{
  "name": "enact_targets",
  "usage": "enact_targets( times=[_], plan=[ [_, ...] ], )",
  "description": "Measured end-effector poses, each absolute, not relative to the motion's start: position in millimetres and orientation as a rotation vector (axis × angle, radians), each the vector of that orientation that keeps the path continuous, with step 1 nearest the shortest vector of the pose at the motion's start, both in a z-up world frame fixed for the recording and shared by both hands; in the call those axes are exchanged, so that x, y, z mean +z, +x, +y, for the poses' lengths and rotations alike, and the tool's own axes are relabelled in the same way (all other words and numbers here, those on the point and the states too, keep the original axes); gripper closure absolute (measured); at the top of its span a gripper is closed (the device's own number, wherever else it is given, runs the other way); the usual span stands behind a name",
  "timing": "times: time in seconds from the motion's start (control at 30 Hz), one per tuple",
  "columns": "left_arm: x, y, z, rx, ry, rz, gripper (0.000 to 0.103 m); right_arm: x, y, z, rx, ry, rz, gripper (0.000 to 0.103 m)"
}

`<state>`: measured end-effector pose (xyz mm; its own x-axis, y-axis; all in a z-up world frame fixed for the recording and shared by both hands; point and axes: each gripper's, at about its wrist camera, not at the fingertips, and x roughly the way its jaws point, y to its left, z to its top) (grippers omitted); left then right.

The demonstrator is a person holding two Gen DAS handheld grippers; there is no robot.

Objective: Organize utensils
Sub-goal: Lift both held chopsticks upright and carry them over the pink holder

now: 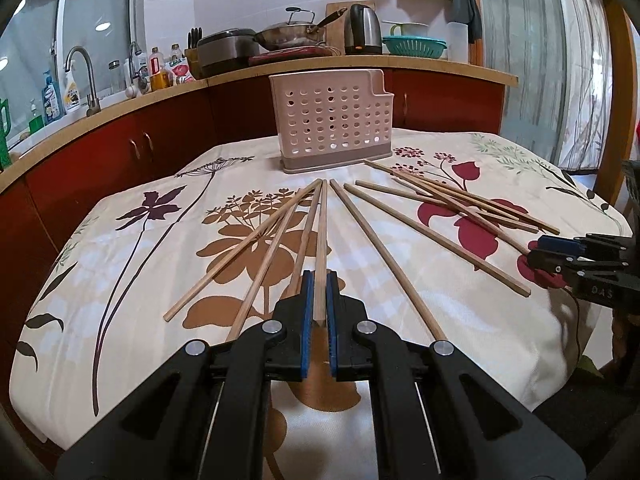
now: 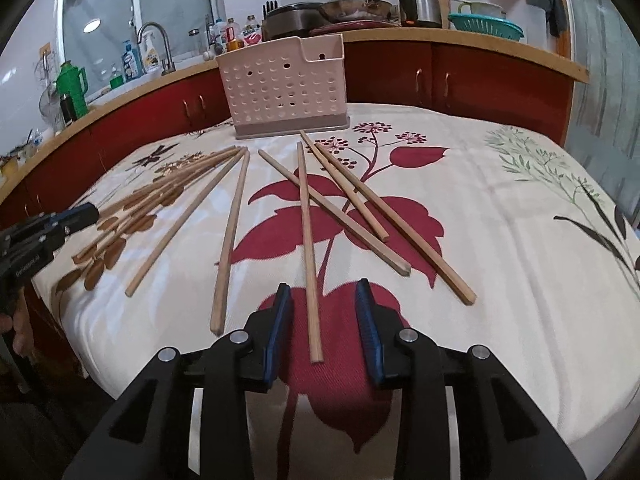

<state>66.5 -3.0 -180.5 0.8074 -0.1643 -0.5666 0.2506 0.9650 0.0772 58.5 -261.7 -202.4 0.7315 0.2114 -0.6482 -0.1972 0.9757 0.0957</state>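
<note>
Kitchen counters with red cabinet doors (image 2: 472,80) run behind a table under a floral tablecloth (image 2: 500,240); on the cloth we find loose wooden chopsticks fanned out before a pale perforated utensil holder (image 1: 330,120), which stands upright at the far side; nothing shows above its rim. We note the left gripper (image 1: 319,280) low over the near edge, its blue pads (image 1: 307,300) drawn almost together on either side of one chopstick (image 1: 321,232); that stick's near end lies between them, though whether they actually touch it we cannot tell. We note the right gripper (image 2: 323,292) spread wide, with another chopstick (image 2: 307,240) lying flat on the cloth in the gap, clear of both pads and pointing toward the holder; further sticks lie just beside it on both sides, some crossing one another.
</note>
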Motion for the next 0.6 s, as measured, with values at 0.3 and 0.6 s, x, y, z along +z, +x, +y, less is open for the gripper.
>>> enact_targets(
  times=[0.3, 0.6],
  plan=[
    [-178.3, 64.9, -3.6, -0.222, 0.156, 0.582, 0.096, -202.6, 48.8, -263.3, 0.262, 0.003, 0.708, 0.096],
    [-159.3, 58.6, -3.9, -0.218, 0.152, 0.532, 0.096, -167.2, 37.9, -253.1, 0.255, -0.048, 0.594, 0.096]
  ],
)
